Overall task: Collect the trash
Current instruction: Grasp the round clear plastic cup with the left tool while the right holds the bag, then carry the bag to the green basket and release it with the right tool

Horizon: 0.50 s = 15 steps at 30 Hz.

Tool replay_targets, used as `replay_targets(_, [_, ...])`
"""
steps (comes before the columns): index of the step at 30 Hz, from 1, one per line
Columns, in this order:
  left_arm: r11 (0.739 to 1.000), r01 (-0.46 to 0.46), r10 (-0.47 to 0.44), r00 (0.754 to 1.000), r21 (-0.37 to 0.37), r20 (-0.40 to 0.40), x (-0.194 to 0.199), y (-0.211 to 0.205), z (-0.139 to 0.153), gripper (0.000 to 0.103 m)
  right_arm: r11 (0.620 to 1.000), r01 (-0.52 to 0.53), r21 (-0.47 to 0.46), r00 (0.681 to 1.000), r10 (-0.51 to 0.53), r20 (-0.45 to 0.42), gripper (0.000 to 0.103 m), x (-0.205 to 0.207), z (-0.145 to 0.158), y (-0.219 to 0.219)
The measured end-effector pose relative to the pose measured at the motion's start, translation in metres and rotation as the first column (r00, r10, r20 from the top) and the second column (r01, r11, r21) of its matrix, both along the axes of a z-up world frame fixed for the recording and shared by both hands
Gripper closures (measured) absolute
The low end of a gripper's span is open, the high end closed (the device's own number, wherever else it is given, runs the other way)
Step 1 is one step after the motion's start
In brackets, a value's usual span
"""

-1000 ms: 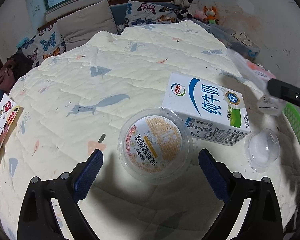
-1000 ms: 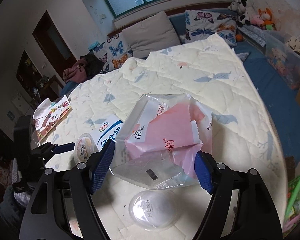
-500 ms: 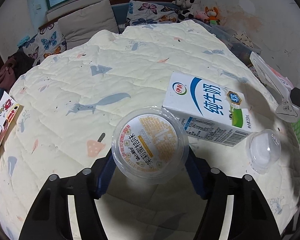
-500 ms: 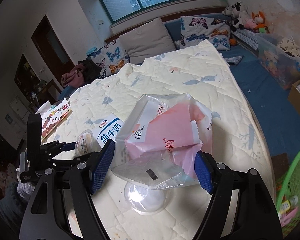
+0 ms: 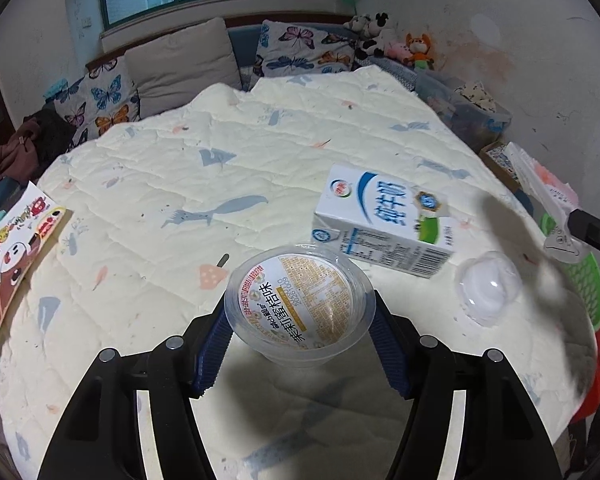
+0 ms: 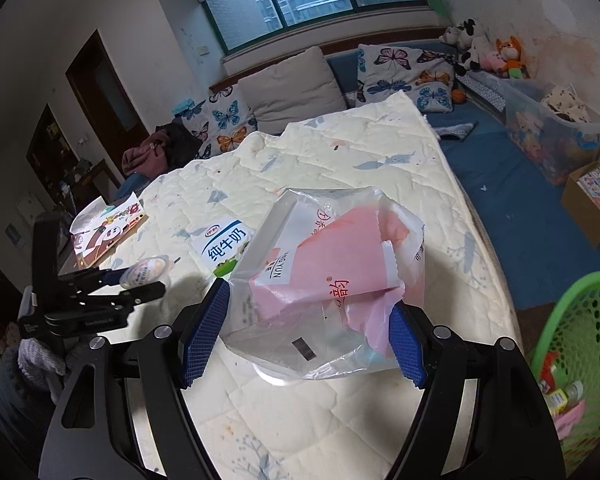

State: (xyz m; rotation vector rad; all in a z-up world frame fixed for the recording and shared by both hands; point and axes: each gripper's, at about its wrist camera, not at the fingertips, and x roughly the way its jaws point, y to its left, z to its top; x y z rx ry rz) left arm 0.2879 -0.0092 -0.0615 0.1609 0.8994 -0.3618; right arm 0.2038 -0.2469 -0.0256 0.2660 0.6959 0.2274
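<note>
My left gripper (image 5: 298,314) is shut on a clear plastic jelly cup (image 5: 300,300) with a printed lid and holds it just above the cream quilt (image 5: 180,168). Behind the cup lies a blue-and-white milk carton (image 5: 384,220), with a clear dome lid (image 5: 488,292) to its right. My right gripper (image 6: 306,332) is shut on a crumpled clear plastic bag (image 6: 332,264) with pink wrapping inside, held above the quilt's right side. The right wrist view also shows the left gripper (image 6: 140,280) with the cup (image 6: 146,270), the carton (image 6: 224,244), and the dome lid (image 6: 276,374) half hidden under the bag.
A green mesh basket (image 6: 580,328) holding some items stands on the floor past the bed's right edge. A picture book (image 5: 16,252) lies at the quilt's left edge. Pillows (image 5: 180,60) line the far end. A cardboard box (image 6: 596,200) and a storage bin (image 6: 548,128) sit on the blue floor.
The left jaws closed on the jelly cup and lifted it off the quilt. The right gripper carried the bag to the right, bringing the green basket into its view.
</note>
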Motion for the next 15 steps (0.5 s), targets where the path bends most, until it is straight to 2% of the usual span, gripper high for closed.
replay_targets(7, [0.999, 0.037, -0.036, 0.999, -0.027, 0.035, -0.023, -0.009, 0.022, 0.04, 1.0, 0.031, -0.001, 0.999, -0.031, 0.015, 0.029, -0.027, 0.002, -0.012])
replay_targets(15, [0.991, 0.126, -0.123, 0.99, -0.044, 0.07, -0.046, -0.045, 0.042, 0.04, 0.992, 0.123, -0.005, 0.992, -0.123, 0.019, 0.029, -0.066, -0.001, -0.048])
